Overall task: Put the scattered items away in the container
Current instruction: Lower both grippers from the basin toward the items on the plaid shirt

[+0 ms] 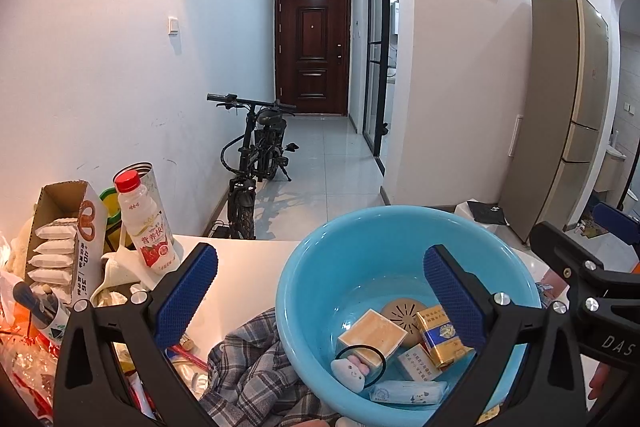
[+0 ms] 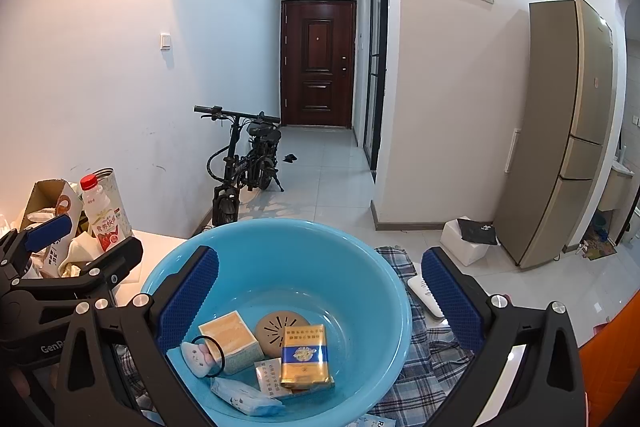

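Both claws, the left claw (image 1: 320,301) and the right claw (image 2: 320,301), stand wide open and empty at the blue basin (image 1: 304,291). Its near side rests on the plaid cloth (image 1: 256,359); I think a careless push could tip it and spill the gold packet (image 2: 306,357).

Left wrist: close over blue basin (image 1: 400,227), facing hallway door (image 1: 312,51) | Right wrist: alongside, same heading | Shared: basin, door, bicycle (image 2: 240,163)

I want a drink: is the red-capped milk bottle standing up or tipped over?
Standing up. The white plastic milk bottle has its red cap on top, beside the open cardboard box.
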Tool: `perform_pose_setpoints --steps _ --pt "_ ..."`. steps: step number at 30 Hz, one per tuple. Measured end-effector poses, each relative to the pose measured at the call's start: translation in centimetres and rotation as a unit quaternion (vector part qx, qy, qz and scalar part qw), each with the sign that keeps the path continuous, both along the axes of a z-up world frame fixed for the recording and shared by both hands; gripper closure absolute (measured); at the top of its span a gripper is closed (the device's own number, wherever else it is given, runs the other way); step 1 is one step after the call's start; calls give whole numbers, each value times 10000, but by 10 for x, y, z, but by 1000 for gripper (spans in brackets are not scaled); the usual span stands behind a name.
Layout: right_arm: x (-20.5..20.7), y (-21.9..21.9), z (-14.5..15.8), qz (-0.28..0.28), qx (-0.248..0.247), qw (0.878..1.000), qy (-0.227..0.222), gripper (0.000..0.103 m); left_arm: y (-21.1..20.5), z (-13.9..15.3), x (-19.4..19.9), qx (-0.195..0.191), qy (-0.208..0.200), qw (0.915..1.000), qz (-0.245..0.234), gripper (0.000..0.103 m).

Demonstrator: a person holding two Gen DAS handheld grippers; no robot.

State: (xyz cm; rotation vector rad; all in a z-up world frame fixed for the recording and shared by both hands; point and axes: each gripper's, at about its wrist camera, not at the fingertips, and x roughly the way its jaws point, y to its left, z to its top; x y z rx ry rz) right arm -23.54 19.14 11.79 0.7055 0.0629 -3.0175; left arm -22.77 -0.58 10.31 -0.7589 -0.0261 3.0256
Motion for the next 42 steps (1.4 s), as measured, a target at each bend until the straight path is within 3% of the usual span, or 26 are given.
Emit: perform_pose_setpoints --steps 9,16,20,26,33,38,42 --pt "3 -1 3 4 -7 10000 31 0 -4 3 3 6 46 10000 1 1" --pt "18 -14 16 87 -24 9997 230 0 -19 15 14 254 154 9996 30 1" --pt "28 -16 18 151 -189 9995 217 0 -15 20 20 158 224 9996 -80 1" --pt "51 -16 24 -75 9 9998 191 0 -2 26 31 142 262 9992 -251 1" --pt "90 -3 30 63 73 9999 127 0 14 48 78 -7 838 9954 -463 0" --pt "112 11 21 65 252 9996 65 0 25 42 97 -83 633 9960 -624 0" --pt "128 29 -10 154 125 9996 -219 0 21 24 114 -217 512 9971 -518 0"
